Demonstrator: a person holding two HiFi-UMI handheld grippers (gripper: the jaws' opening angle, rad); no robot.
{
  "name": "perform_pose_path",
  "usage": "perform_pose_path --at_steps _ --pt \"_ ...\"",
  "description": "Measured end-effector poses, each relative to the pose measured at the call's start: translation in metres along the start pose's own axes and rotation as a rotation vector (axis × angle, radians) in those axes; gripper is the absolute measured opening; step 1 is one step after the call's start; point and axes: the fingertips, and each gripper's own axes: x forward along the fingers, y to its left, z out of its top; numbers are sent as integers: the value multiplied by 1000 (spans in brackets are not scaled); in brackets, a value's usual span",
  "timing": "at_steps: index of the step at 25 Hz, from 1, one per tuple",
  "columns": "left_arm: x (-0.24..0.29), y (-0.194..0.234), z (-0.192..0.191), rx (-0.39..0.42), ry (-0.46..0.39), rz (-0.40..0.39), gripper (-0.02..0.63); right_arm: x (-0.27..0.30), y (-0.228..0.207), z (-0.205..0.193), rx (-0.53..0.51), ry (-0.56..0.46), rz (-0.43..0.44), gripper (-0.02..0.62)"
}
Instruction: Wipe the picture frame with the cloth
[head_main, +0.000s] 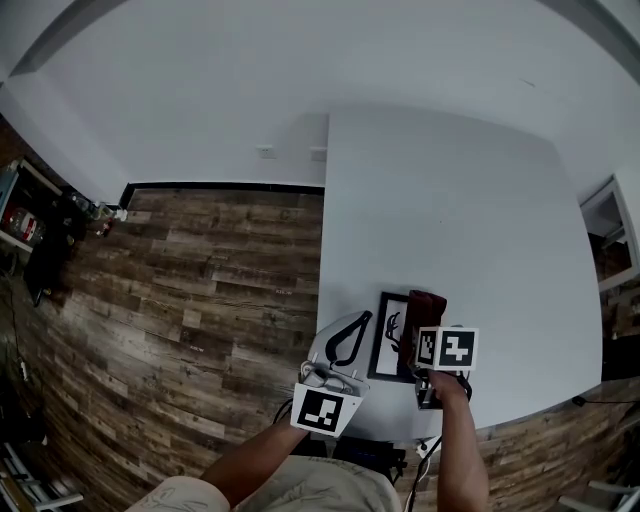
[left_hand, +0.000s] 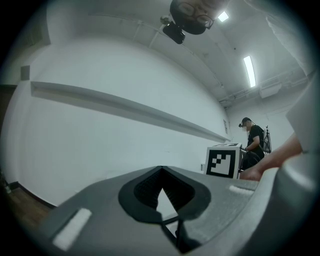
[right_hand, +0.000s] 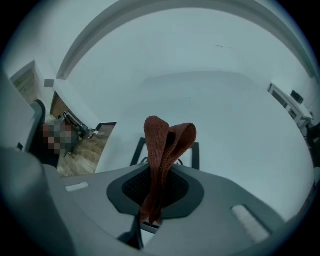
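"Rust-red cloth (right_hand: 167, 145) first: where is it?"

"Pinched in the right tool (right_hand: 152, 197), whose jaws are closed on its lower end. The rest stands up past them in a loose fold. Beyond that fold lies the black picture frame (right_hand: 137, 150), flat on the white tabletop (head_main: 460, 220)."

"And from the head view?"

"The frame (head_main: 388, 345) sits near the tabletop's front edge, with the cloth (head_main: 427, 305) over its right side. I can't tell whether the cloth is touching the glass yet."

"So what worries you?"

"Three things. The grip takes only a narrow strip of cloth, so I'd expect a hard drag across the frame to pull the cloth out. The fold is floppy (it may bunch rather than spread), so a pass could miss most of the glass. And if the tool is pressed too low, its hard tip might meet the glass before the fabric does."

"What about the other hand?"

"The left tool (left_hand: 161, 192) has its jaws together with nothing between them, and its own view looks up at the wall. It lies just beside the frame's left edge (head_main: 352, 335), not on the frame, so nothing seems to pin it. A push toward the person could slide the frame to the edge, and the wooden floor (head_main: 200, 280) is below."
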Motion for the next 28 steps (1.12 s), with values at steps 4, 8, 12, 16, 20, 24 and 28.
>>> perform_pose_path --at_steps 4,8,12,16,20,24,28 --pt "-3 6 3 3 -6 10 0 2 34 -2 -37 2 53 61" --pt "-5 12 6 5 -11 20 0 15 54 -9 -63 37 69 61" --pt "-10 18 4 13 -8 28 0 30 58 -20 -69 71 58 61" --pt "-14 20 3 13 -4 31 0 36 53 -24 -62 81 38 61" --pt "-15 20 2 9 0 32 0 36 50 -25 -53 86 38 61" --pt "-14 18 4 12 -3 26 0 33 41 -26 -42 86 25 61" --pt "-13 16 3 7 -4 20 0 30 22 -32 -10 85 -1 61"
